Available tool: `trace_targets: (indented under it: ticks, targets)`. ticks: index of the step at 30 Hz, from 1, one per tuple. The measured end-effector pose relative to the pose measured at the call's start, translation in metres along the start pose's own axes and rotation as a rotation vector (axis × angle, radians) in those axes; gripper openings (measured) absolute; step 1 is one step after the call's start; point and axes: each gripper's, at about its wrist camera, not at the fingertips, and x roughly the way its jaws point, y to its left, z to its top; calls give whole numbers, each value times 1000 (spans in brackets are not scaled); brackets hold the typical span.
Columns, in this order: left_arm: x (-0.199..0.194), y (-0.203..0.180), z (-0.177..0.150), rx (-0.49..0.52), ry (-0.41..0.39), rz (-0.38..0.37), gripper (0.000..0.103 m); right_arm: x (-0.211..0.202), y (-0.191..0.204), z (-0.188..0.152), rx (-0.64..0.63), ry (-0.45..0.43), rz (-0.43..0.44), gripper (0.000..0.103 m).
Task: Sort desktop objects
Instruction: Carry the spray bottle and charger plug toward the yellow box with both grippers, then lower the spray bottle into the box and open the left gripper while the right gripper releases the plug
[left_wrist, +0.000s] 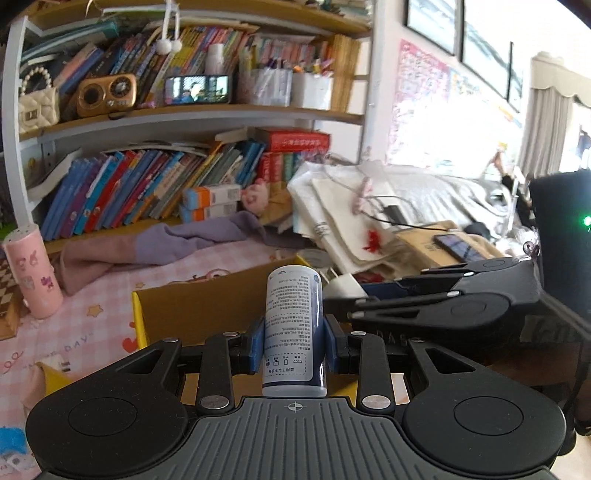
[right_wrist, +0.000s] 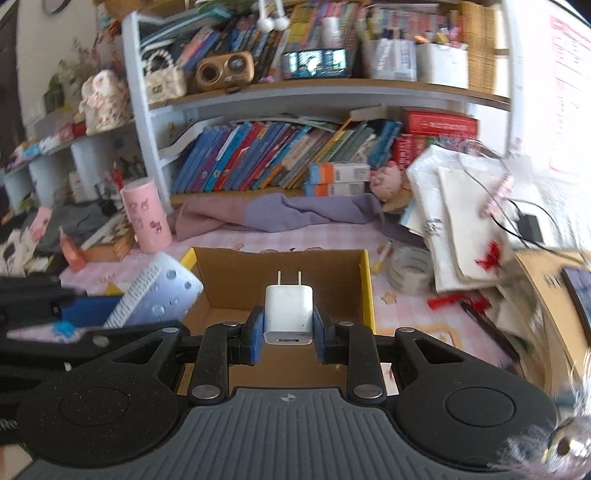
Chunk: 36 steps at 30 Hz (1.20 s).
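My left gripper (left_wrist: 294, 345) is shut on a white and dark blue cylindrical bottle (left_wrist: 293, 317) with printed text, held upright between its blue pads. Behind it stands an open cardboard box (left_wrist: 199, 306) with yellow flap edges. My right gripper (right_wrist: 288, 332) is shut on a white plug charger (right_wrist: 288, 314), prongs pointing away, over the same box (right_wrist: 229, 273). In the right wrist view the left gripper (right_wrist: 92, 314) comes in from the left with the bottle (right_wrist: 159, 295). In the left wrist view the right gripper (left_wrist: 343, 299) is at the right with the charger (left_wrist: 347, 285).
A pink cartoon canister (right_wrist: 146, 218) stands left of the box, and a tape roll (right_wrist: 410, 273) lies to its right. A purple cloth (right_wrist: 277, 214) lies behind, under a crowded bookshelf (right_wrist: 280, 155). White bags (right_wrist: 465, 221) are piled at the right, near a phone (left_wrist: 458, 247).
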Motion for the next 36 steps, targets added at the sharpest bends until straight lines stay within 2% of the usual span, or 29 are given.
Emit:
trace_targets:
  ticks: [6, 10, 15, 21, 27, 36]
  targets:
    - [45, 22, 16, -25, 57, 66, 31, 57, -18, 14, -163, 80, 53, 25]
    - [85, 42, 19, -9, 149, 117, 31, 96, -20, 22, -306, 139, 73, 25]
    - [131, 61, 15, 6, 294, 145, 31, 147, -7, 25, -509, 263, 97, 25]
    - [158, 73, 6, -2, 391, 199, 31, 185, 9, 12, -713, 391, 119, 25]
    - [168, 81, -4, -54, 442, 207, 31, 197, 13, 5, -767, 433, 125, 25]
    - [174, 72, -7, -23, 467, 204, 31, 203, 6, 0, -768, 473, 126, 25]
